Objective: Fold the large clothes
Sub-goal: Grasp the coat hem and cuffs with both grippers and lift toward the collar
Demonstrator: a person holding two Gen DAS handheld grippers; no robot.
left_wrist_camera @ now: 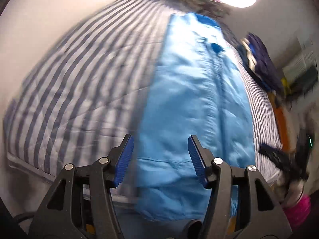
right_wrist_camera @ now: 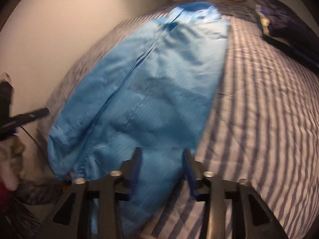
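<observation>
Left wrist view: light blue garment (left_wrist_camera: 191, 99) spread lengthwise on striped bed (left_wrist_camera: 79, 91), near hem overhanging bed edge. Left gripper (left_wrist_camera: 160, 159) fingers wide apart, empty, above hem. Right wrist view: right gripper (right_wrist_camera: 161, 171) likewise spread, holding nothing, over garment's near end. Recommended: pinch both hem corners level, lift evenly, carry toward collar (right_wrist_camera: 195, 8), avoid dragging bedcover.

1. The left wrist view looks forward along the left gripper (left_wrist_camera: 160, 160), whose fingers fill the lower centre of the frame, close above the near end of a blue garment (left_wrist_camera: 191, 99).
2. The right wrist view faces likewise past the right gripper (right_wrist_camera: 161, 171), close over it.
3. Both share the blue garment (right_wrist_camera: 139, 91) and striped bedcover (left_wrist_camera: 79, 79), blurred.
</observation>
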